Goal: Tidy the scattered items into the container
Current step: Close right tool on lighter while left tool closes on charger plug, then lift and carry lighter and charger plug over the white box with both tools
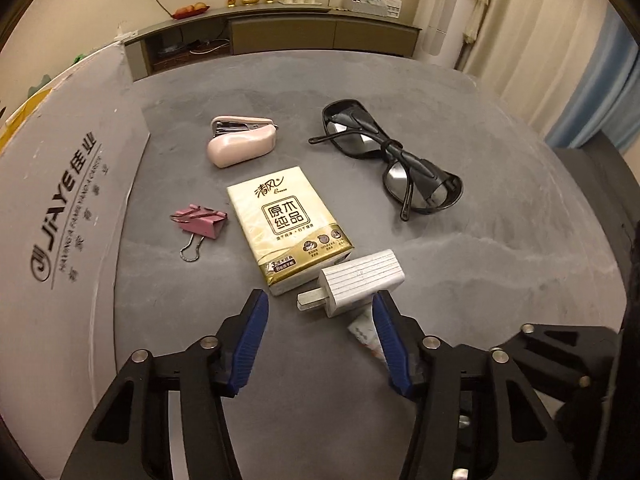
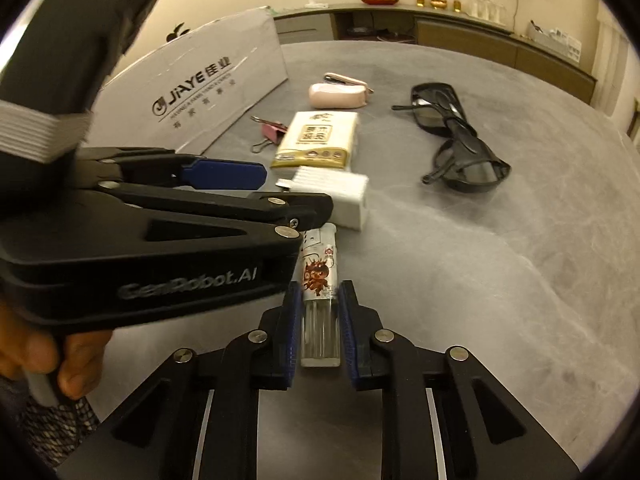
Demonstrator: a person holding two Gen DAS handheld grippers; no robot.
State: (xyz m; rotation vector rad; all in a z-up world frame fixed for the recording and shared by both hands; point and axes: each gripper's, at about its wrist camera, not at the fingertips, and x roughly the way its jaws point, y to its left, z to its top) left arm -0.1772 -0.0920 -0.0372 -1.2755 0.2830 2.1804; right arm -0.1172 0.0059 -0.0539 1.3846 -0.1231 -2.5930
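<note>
My left gripper [image 1: 320, 304] hangs open just above the grey table, with a white charger plug [image 1: 360, 282] right beyond its right finger. A tissue pack [image 1: 288, 228], a pink binder clip [image 1: 200, 220], a pink stapler [image 1: 242, 142] and black sunglasses [image 1: 392, 160] lie further out. The printed cardboard box [image 1: 60, 200] stands at the left. In the right wrist view my right gripper [image 2: 320, 320] is shut on a clear printed lighter [image 2: 320, 280] that lies on the table. The left gripper [image 2: 294, 190] crosses in from the left above the charger plug [image 2: 344, 196].
A hand [image 2: 60, 360] holds the left gripper's handle at the lower left. The grey table [image 2: 520, 260] stretches bare to the right of the lighter. The box [image 2: 192, 88] walls off the left side. A TV cabinet [image 1: 280, 28] stands behind the table.
</note>
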